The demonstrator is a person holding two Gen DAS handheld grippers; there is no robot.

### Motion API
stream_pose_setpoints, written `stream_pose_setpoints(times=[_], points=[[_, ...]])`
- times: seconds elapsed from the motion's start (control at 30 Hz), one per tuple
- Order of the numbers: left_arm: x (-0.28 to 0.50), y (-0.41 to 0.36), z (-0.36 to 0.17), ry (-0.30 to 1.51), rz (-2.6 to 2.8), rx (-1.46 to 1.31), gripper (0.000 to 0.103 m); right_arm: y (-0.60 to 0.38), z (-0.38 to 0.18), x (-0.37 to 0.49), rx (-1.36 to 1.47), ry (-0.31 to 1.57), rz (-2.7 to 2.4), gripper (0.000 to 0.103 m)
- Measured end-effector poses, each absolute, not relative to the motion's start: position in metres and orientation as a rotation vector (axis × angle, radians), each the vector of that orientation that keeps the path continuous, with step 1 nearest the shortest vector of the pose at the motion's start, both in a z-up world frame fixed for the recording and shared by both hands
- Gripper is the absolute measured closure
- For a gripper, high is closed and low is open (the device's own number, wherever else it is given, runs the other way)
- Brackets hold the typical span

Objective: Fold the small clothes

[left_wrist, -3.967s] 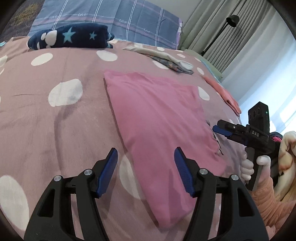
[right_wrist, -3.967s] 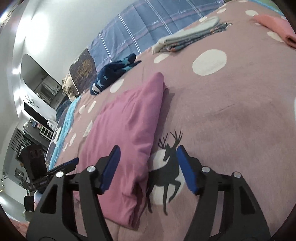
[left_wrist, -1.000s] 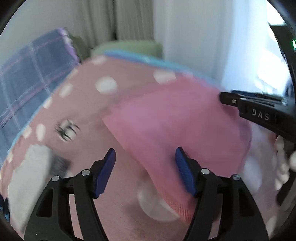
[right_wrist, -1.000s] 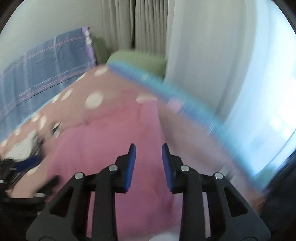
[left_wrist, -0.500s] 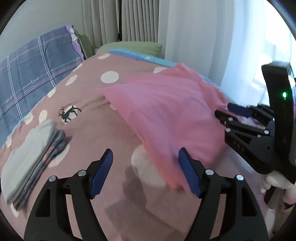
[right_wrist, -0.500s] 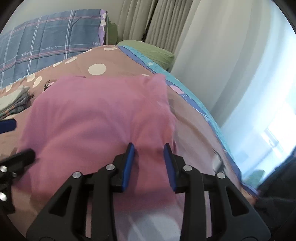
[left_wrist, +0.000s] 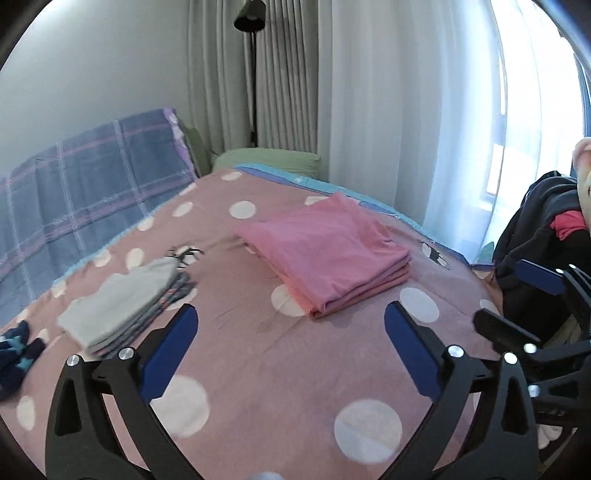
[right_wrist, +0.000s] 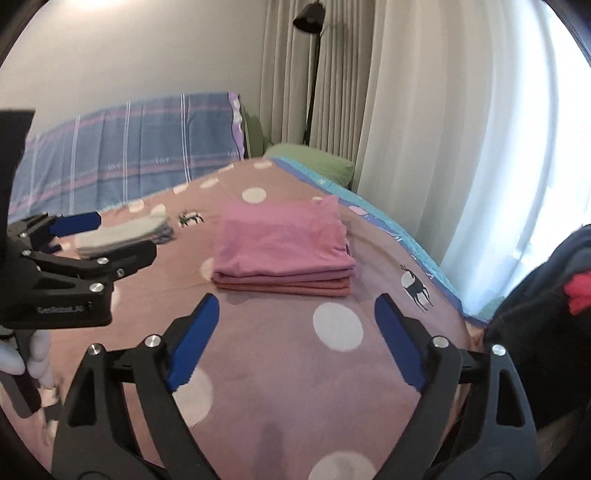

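Observation:
A folded pink garment (left_wrist: 325, 243) lies on top of a small stack of folded pink clothes on the spotted mauve bedspread (left_wrist: 258, 369); it also shows in the right wrist view (right_wrist: 282, 247). My left gripper (left_wrist: 291, 332) is open and empty, drawn back from the stack. My right gripper (right_wrist: 295, 325) is open and empty, also short of the stack. The left gripper shows at the left of the right wrist view (right_wrist: 99, 236). The right gripper shows at the right edge of the left wrist view (left_wrist: 517, 302).
A folded grey and patterned stack (left_wrist: 125, 302) lies left of the pink one. A navy starred garment (left_wrist: 14, 350) sits at the far left. A plaid pillow (left_wrist: 85, 184), curtains and a floor lamp (left_wrist: 251, 22) stand behind. Dark clothing (right_wrist: 546, 314) is piled at the right.
The right gripper let go of the pink garment, which now lies on the pink stack. Both grippers opened wide and pulled back from it.

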State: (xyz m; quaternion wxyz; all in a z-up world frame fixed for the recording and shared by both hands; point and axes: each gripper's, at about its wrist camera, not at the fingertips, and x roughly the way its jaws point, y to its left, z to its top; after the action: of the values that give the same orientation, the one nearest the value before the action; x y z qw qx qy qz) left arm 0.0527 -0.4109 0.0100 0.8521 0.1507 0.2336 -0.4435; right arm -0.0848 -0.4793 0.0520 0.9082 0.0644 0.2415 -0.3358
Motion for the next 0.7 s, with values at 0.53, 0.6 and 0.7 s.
stream_pose_setpoints(times=[0.53, 0.6, 0.7], points=[[-0.021, -0.34, 0.046, 0.482, -0.925, 0.286, 0.002, -0.411, 0.081, -0.159, 0.243, 0.453, -0.745, 0.01], [-0.028, -0.331, 0.048, 0.474, -0.927, 0.289, 0.002, -0.406, 0.083, -0.164, 0.256, 0.445, -0.75, 0.01], [-0.038, -0.319, 0.052, 0.468, -0.929, 0.293, 0.002, -0.398, 0.086, -0.17, 0.252, 0.438, -0.752, 0.01]])
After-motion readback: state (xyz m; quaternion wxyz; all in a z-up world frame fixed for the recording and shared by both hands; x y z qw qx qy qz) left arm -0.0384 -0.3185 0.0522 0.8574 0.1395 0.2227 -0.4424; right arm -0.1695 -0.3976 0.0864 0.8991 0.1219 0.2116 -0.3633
